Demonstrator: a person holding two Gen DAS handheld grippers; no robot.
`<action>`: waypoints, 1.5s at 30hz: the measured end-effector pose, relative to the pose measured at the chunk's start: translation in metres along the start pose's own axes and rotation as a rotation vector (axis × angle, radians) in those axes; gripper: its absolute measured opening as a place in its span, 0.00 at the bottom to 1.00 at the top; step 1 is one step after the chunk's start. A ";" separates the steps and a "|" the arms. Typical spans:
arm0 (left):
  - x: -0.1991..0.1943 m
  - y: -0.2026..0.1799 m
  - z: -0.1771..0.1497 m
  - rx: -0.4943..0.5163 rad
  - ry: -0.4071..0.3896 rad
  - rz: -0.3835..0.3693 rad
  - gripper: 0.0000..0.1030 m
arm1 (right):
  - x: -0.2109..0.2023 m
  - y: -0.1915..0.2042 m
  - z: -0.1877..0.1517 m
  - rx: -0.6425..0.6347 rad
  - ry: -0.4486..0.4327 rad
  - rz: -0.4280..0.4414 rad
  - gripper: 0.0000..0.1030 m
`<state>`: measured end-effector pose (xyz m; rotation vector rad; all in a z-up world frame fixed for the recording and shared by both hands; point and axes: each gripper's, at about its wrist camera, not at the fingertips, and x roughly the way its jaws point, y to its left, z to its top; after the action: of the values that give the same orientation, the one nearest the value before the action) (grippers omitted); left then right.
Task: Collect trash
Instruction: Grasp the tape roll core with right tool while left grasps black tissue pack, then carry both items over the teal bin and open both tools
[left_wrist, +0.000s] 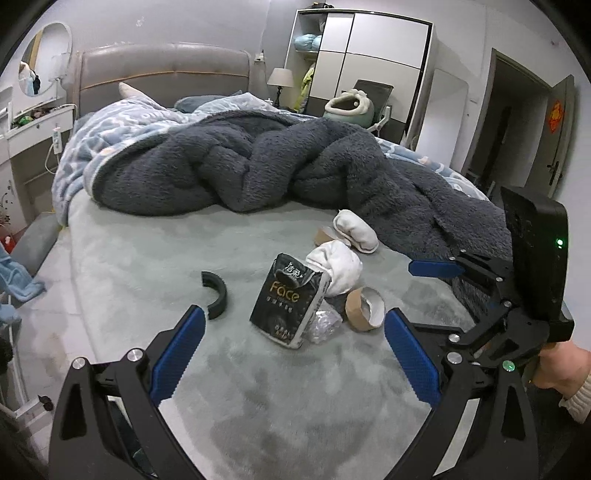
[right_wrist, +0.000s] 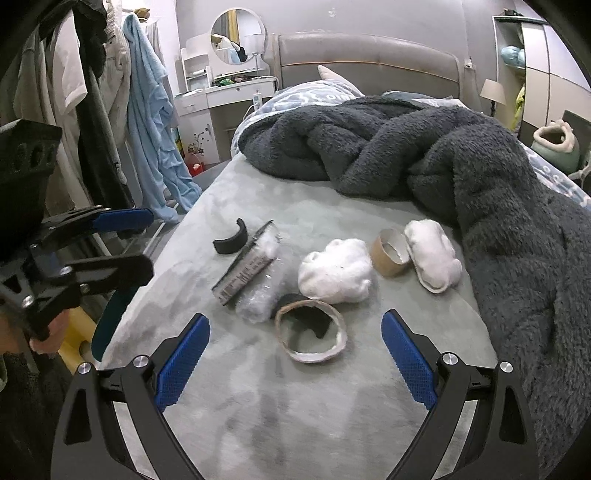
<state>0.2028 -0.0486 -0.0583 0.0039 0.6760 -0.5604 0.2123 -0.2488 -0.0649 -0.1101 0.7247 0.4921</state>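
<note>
Trash lies on a grey bed sheet (left_wrist: 147, 266). A black tissue pack (left_wrist: 288, 301) leans upright; in the right wrist view (right_wrist: 243, 267) it shows edge-on. Beside it lie clear plastic wrap (left_wrist: 325, 325), a cardboard tape ring (left_wrist: 364, 308) and a second ring (right_wrist: 391, 251), two white socks (left_wrist: 338, 271) (left_wrist: 356, 230) and a black curved piece (left_wrist: 216, 295). My left gripper (left_wrist: 293, 354) is open and empty, just short of the tissue pack. My right gripper (right_wrist: 295, 354) is open and empty, over the nearest ring (right_wrist: 310, 336).
A rumpled dark grey blanket (left_wrist: 258, 162) covers the far and right side of the bed. A headboard (left_wrist: 162, 70), a dressing table (right_wrist: 229, 96) and hanging clothes (right_wrist: 147, 122) stand to the left. A wardrobe (left_wrist: 369, 62) stands at the back right.
</note>
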 end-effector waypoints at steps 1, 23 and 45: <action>0.005 0.001 0.001 -0.003 0.006 -0.007 0.96 | 0.000 -0.003 -0.001 0.005 0.000 -0.003 0.92; 0.079 0.013 0.010 0.015 0.103 -0.077 0.87 | 0.051 -0.020 -0.020 0.022 0.085 0.014 0.77; 0.101 0.008 0.016 0.021 0.132 -0.075 0.58 | 0.028 -0.042 -0.023 0.123 0.053 0.071 0.49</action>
<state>0.2804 -0.0940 -0.1070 0.0353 0.8013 -0.6436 0.2362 -0.2810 -0.1037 0.0172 0.8112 0.5123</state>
